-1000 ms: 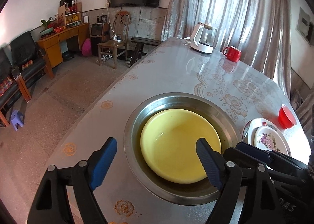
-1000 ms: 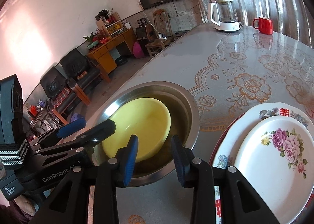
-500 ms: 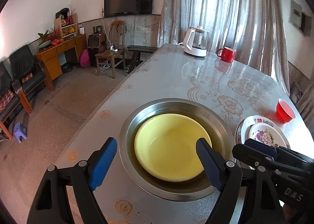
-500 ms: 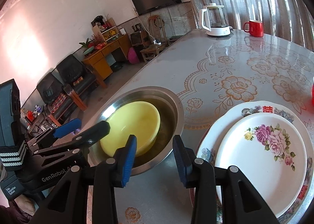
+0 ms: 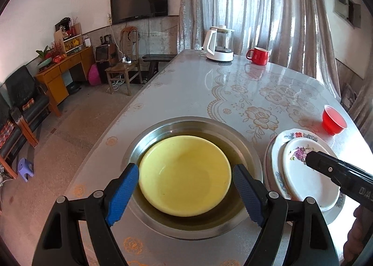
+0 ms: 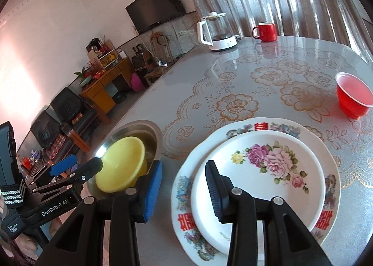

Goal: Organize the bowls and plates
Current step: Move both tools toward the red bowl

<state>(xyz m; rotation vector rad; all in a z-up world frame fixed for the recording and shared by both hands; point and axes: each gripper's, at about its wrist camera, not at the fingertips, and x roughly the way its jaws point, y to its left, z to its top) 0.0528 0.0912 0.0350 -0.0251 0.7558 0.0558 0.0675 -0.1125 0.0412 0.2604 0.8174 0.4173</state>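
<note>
We have the yellow bowl nested in the steel basin on the table, with the flowered plate stacked on the larger plate just beside it. Our left claw hangs spread wide over the bowl, gripping nothing. Our right claw has swung from the basin across to the plates' near edge, its jaws a little apart and empty. We judge the bowl placed; the red bowl, standing apart, looks like the next piece.
</note>
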